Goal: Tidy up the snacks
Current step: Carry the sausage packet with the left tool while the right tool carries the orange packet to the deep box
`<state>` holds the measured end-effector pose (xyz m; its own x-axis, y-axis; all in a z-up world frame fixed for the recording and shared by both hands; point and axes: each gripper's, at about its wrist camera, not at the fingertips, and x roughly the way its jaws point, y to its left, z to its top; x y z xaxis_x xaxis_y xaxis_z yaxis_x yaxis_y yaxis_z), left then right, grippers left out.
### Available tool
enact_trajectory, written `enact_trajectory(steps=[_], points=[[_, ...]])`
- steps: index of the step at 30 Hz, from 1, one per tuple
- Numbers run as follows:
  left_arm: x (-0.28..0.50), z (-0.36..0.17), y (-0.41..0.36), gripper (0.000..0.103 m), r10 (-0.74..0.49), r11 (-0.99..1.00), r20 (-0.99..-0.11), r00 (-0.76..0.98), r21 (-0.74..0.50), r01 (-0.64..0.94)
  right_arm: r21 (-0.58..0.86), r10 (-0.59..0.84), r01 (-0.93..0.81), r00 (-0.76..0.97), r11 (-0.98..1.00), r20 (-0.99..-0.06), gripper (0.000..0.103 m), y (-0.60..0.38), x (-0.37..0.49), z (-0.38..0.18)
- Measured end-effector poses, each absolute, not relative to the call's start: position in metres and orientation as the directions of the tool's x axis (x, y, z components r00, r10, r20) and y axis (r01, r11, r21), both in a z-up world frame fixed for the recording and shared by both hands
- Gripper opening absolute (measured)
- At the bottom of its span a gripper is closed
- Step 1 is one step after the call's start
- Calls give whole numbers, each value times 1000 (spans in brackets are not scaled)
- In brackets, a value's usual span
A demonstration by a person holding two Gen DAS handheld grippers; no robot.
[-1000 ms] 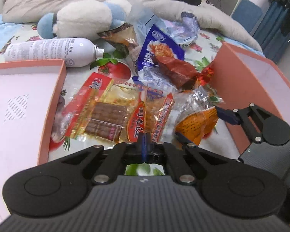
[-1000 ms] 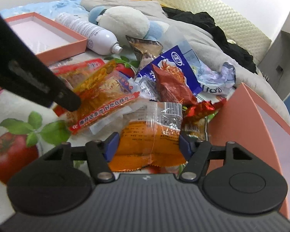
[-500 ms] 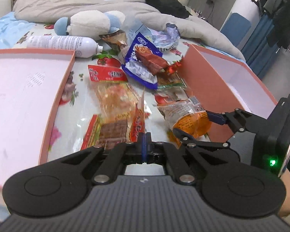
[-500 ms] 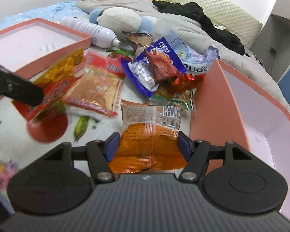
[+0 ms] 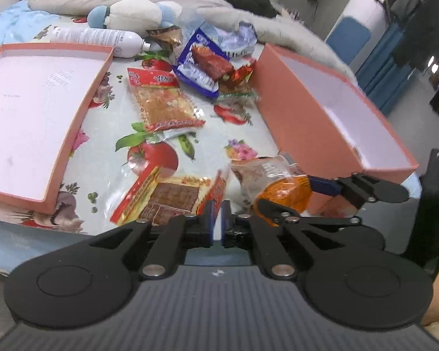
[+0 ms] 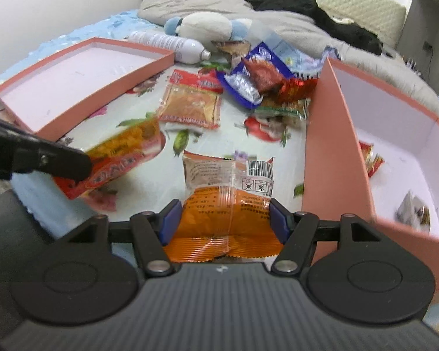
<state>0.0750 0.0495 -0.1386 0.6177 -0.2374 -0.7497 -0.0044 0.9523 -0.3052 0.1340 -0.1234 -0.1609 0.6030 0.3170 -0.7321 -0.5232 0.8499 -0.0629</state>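
The right gripper (image 6: 222, 219) is clamping its jaws on the orange snack packet (image 6: 228, 204) beside the deep pink box (image 6: 330, 158); it looks light, soft and crinkly, so gripping across its lower half seems safest. The left gripper (image 5: 218, 216) is opening its jaws at the edge of the red-and-yellow packet (image 5: 166, 199) at the bed's edge, a flat, slippery film.

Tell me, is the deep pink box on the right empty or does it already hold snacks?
Not empty. The deep pink box has wrapped snacks lying on its white floor.
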Motion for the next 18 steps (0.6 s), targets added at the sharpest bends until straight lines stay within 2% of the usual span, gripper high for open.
enact_trajectory(steps=[1, 2, 3, 7, 11, 18], points=[[75, -139, 49, 28, -236, 954, -751, 617, -301, -2, -46, 322, -520, 593, 853, -738, 67, -126, 134, -162], [74, -138, 50, 56, -241, 953, -746, 621, -304, 4, -32, 324, -514, 586, 857, -743, 67, -129, 134, -164], [74, -137, 51, 75, -246, 951, -736, 631, -308, 11, -17, 323, -504, 579, 863, -748, 67, -132, 135, -165], [77, -134, 57, 79, -277, 948, -703, 655, -313, 65, 67, 349, -471, 542, 880, -764, 70, -143, 137, -170], [99, -144, 63, 79, -217, 974, -740, 636, -203, 96, 99, 366, -454, 551, 886, -750, 78, -149, 135, -169], [147, -173, 77, 79, -186, 978, -775, 604, -86, 192, 119, 371, -431, 567, 894, -735, 78, -148, 141, -168]])
